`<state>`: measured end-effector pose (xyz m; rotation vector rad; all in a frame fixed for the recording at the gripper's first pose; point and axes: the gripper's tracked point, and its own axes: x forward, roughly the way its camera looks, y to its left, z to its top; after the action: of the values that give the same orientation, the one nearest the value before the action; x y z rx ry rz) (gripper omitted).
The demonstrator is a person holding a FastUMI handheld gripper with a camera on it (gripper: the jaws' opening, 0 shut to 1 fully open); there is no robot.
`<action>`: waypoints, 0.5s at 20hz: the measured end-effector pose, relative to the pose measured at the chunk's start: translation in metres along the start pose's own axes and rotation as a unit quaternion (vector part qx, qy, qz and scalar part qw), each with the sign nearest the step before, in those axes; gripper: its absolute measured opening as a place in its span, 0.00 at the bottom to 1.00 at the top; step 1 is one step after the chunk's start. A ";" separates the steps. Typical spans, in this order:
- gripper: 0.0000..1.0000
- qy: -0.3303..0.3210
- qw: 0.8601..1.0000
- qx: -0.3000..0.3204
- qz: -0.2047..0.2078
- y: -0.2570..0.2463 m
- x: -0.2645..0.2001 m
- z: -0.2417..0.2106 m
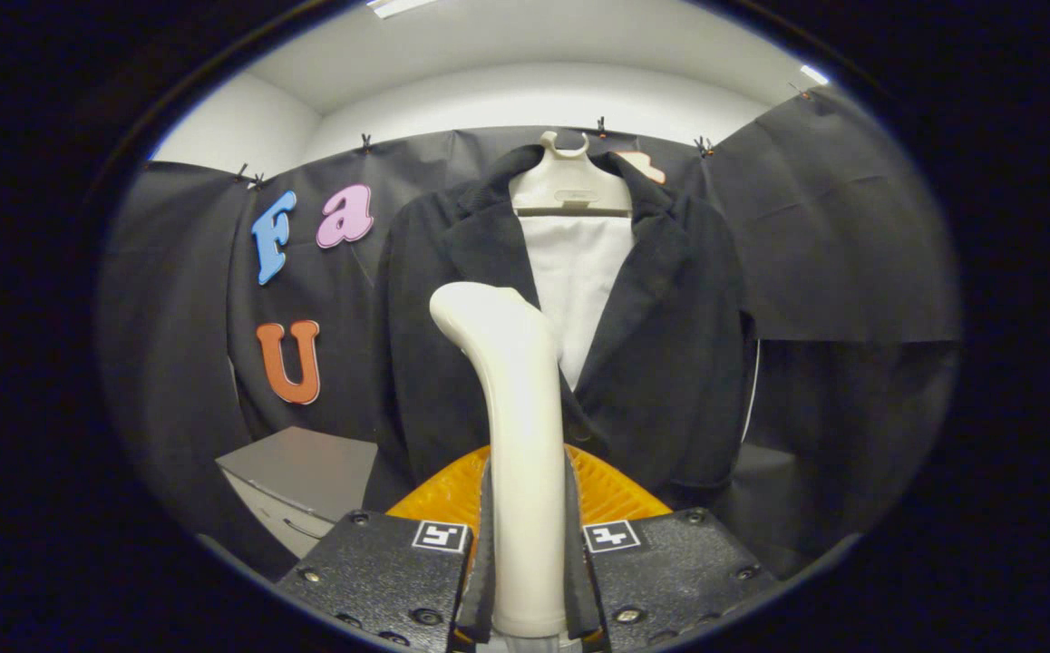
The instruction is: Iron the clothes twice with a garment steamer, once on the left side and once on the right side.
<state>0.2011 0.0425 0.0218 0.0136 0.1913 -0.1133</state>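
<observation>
Gripper fingers are clamped on the cream steamer handle, one on each side; the handle rises toward 12 o'clock and bends to 11 at its head. Behind its base sits an orange ribbed piece, perhaps the steamer's base. Beyond, a dark jacket hangs on a pale hanger over a white panel. At 9 o'clock of the fingers stands a grey box.

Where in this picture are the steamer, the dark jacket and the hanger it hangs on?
steamer (525, 435), gripper view: its pale handle, clamped between the gripper (525, 553) fingers.
jacket (670, 363), gripper view: its front panel, beyond the steamer.
hanger (568, 186), gripper view: its pale shoulder piece inside the collar.
</observation>
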 end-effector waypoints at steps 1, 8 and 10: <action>0.33 0.005 1.000 -0.003 -0.002 -0.001 -0.001 -0.005; 0.33 0.024 0.999 -0.016 -0.014 -0.020 -0.013 -0.030; 0.33 0.030 0.999 -0.019 -0.021 -0.027 -0.014 -0.040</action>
<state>0.1769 0.0186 -0.0151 -0.0250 0.2529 -0.1505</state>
